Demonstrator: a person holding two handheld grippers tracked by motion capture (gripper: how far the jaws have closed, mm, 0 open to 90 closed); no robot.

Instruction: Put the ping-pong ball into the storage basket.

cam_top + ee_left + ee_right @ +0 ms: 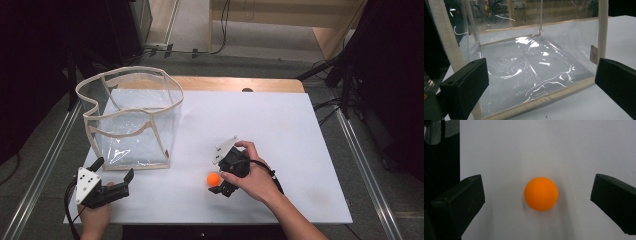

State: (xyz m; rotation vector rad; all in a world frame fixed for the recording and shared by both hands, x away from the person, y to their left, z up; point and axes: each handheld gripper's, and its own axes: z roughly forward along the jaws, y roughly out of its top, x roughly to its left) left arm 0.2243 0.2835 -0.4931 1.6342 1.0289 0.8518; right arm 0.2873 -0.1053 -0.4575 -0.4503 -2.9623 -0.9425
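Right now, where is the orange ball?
In the high view the orange ball lies on the white table sheet near the front edge, just beside the right gripper and right of the clear bag.

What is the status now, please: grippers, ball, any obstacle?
Right gripper open, jaws either side of orange ball, not touching. Left gripper open, facing clear bag, holding nothing. Ball lies on white table; nothing between ball and jaws.

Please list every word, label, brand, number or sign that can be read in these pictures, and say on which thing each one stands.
No text can be read.
Clear bag: a small tan tag on its side seam seems blank or too blurred to read.
Orange ball: plain, no print visible.
Left gripper and right gripper: no lettering visible.
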